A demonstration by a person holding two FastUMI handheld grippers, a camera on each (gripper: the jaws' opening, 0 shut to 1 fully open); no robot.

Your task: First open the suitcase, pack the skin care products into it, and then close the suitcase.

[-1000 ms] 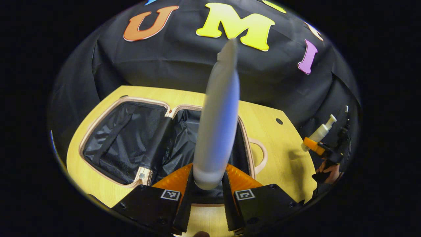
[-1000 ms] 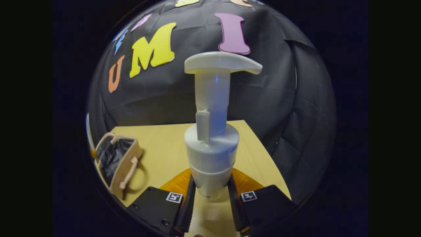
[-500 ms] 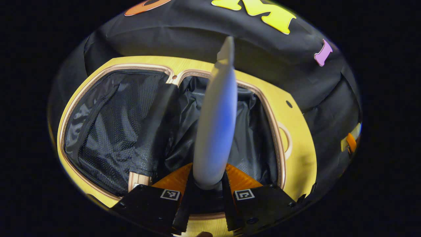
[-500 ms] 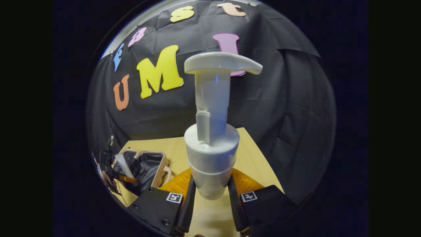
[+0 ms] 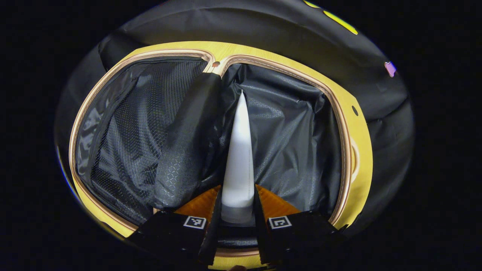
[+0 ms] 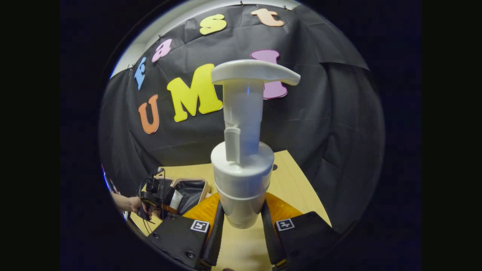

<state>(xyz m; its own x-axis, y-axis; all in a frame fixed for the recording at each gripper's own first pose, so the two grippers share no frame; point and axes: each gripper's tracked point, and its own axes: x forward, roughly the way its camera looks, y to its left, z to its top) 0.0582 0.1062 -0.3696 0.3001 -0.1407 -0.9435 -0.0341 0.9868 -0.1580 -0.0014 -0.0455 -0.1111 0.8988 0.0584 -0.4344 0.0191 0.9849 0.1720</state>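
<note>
In the left gripper view, the left gripper (image 5: 237, 222) is clamping both fingers on the cap end of a white tube (image 5: 238, 165), which is pointing away from the camera with its flat crimped tip over the right-hand compartment of the open suitcase (image 5: 340, 124). That compartment is showing crinkled black lining; the left-hand one is covered by a mesh panel (image 5: 131, 128), and a dark fabric flap (image 5: 188, 139) is lying over the hinge between them. The suitcase is resting on a yellow wooden table (image 5: 362, 150).

In the right gripper view, the right gripper (image 6: 243, 229) is squeezing the body of a white pump bottle (image 6: 243, 177), holding it upright above the table (image 6: 293, 188). Farther off at lower left, the suitcase (image 6: 192, 190) is lying open, with a hand (image 6: 132, 204) holding the left gripper (image 6: 158, 199) and the tube (image 6: 176, 199) over it
</note>
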